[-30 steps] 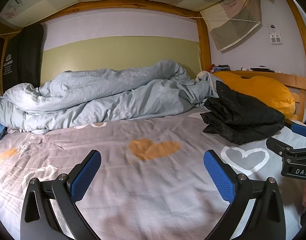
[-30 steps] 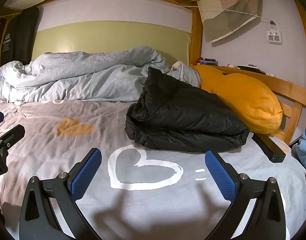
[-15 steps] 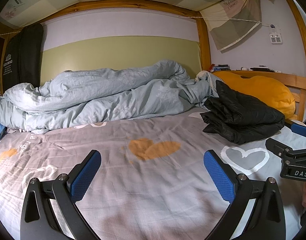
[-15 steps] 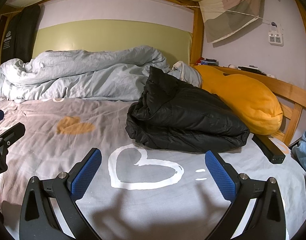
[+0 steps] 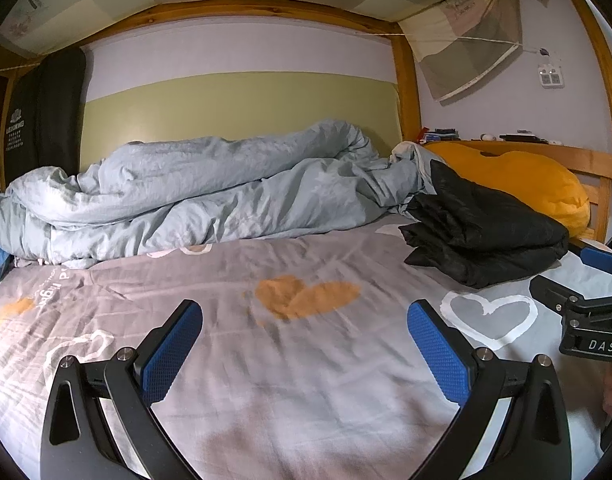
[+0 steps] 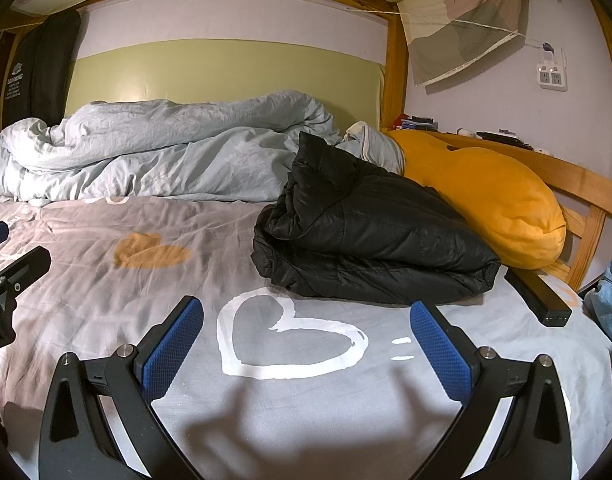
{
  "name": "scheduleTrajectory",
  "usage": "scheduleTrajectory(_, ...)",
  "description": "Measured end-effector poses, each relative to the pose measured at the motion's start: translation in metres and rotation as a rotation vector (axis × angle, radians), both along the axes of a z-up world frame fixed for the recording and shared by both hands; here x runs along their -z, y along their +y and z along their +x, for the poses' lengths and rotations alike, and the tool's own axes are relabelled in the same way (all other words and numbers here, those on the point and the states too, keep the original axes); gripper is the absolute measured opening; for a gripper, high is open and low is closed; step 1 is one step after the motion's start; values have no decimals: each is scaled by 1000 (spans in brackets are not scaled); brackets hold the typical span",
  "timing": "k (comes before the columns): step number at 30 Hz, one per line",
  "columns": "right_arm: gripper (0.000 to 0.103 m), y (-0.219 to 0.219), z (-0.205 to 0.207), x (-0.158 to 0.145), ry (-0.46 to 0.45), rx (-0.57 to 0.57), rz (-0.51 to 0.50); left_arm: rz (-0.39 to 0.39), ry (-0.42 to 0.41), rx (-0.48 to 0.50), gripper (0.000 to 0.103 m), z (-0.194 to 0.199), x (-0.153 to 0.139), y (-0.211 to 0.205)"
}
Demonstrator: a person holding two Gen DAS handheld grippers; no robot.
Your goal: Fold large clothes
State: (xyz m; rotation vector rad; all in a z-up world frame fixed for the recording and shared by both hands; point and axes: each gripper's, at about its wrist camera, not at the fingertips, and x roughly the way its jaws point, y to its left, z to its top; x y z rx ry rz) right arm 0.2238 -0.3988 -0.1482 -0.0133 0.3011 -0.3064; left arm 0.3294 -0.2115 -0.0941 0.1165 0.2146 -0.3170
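Note:
A black puffer jacket (image 6: 370, 236) lies folded in a thick bundle on the grey heart-print bed sheet (image 6: 266, 412), leaning against an orange pillow (image 6: 486, 196). It also shows in the left wrist view (image 5: 486, 236), at the right. My right gripper (image 6: 306, 340) is open and empty, low over the sheet, short of the jacket. My left gripper (image 5: 304, 344) is open and empty, over the sheet left of the jacket. Each gripper shows at the edge of the other's view.
A crumpled light blue duvet (image 5: 194, 196) lies along the far wall. A black rectangular box (image 6: 540, 296) lies right of the jacket, near blue denim cloth (image 6: 610, 300). A wooden bed frame (image 6: 586, 188) bounds the right side. A dark garment (image 5: 46, 112) hangs at the far left.
Almost nothing has changed. The right wrist view has shifted very slightly; both grippers stay open and the jacket has not moved.

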Motion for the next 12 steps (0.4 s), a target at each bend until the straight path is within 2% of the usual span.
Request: scheduleTrajectory(12, 103, 0, 1, -1, 1, -1, -1, -2, 2, 1, 103, -1, 1, 0)
